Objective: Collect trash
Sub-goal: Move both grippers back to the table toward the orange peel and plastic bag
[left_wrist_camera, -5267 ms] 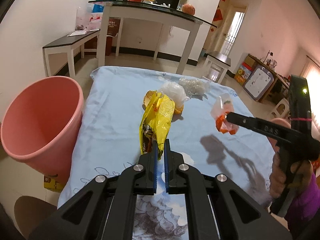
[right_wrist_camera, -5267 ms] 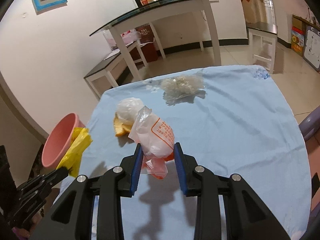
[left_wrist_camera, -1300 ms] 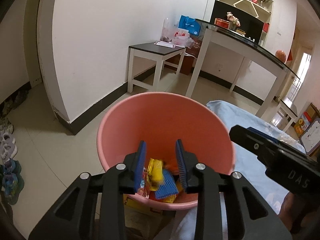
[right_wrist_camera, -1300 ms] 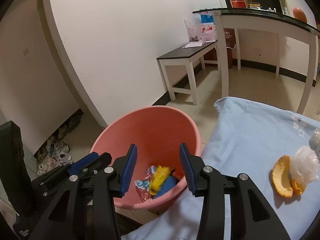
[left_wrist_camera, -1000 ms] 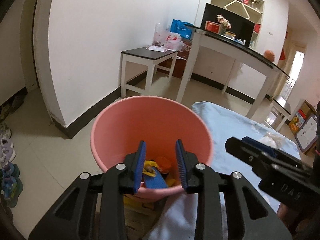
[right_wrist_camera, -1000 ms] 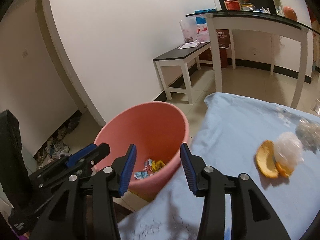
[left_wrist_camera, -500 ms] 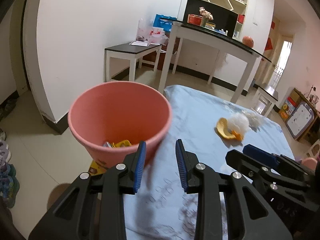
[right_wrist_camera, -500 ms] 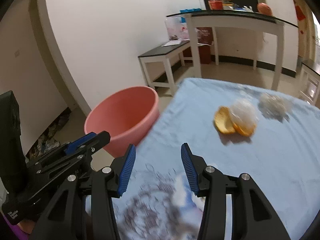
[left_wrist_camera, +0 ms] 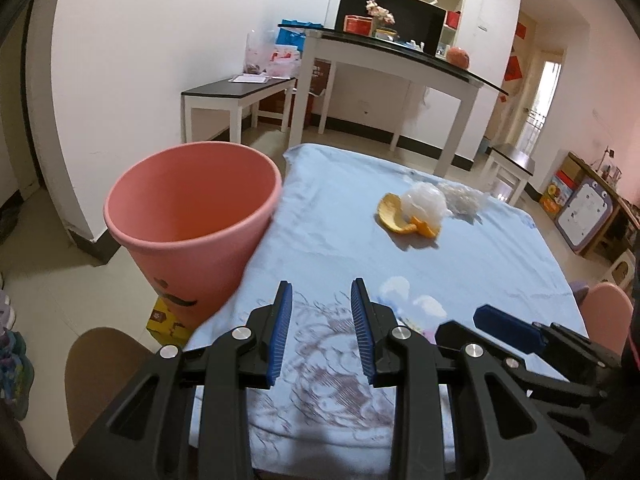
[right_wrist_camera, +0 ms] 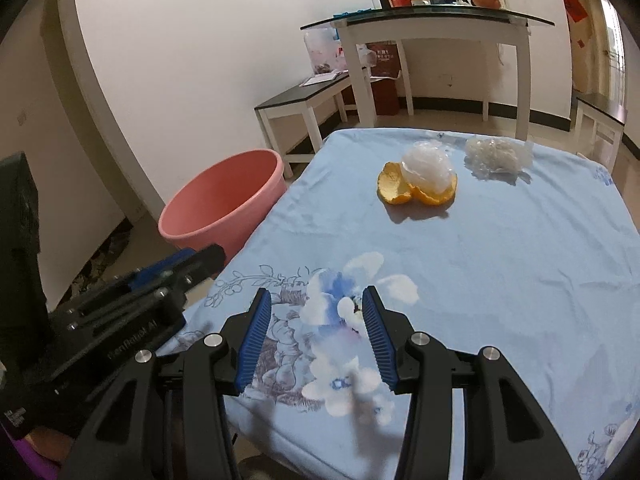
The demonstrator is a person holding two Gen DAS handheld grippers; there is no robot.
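Note:
Orange peel (left_wrist_camera: 394, 217) (right_wrist_camera: 396, 188) lies on the blue tablecloth with a crumpled white plastic bag (left_wrist_camera: 424, 203) (right_wrist_camera: 428, 170) on it. A crumpled clear plastic wrapper (left_wrist_camera: 462, 200) (right_wrist_camera: 496, 154) lies just behind. The pink bin (left_wrist_camera: 192, 224) (right_wrist_camera: 224, 204) stands on the floor at the table's left edge. My left gripper (left_wrist_camera: 320, 304) is open and empty over the table's near left corner. My right gripper (right_wrist_camera: 316, 312) is open and empty over the near edge. Each gripper shows in the other's view.
The table (left_wrist_camera: 340, 200) is covered by a blue cloth with a flower print near me. A yellow box (left_wrist_camera: 166, 322) sits under the bin. White side tables (right_wrist_camera: 420, 40) and a bench (left_wrist_camera: 236, 96) stand behind. A brown stool (left_wrist_camera: 104, 364) is at lower left.
Both grippers were shut on wrappers, carried them over the pink bin and opened. They have since swung right, away from the bin and back over the table, both empty.

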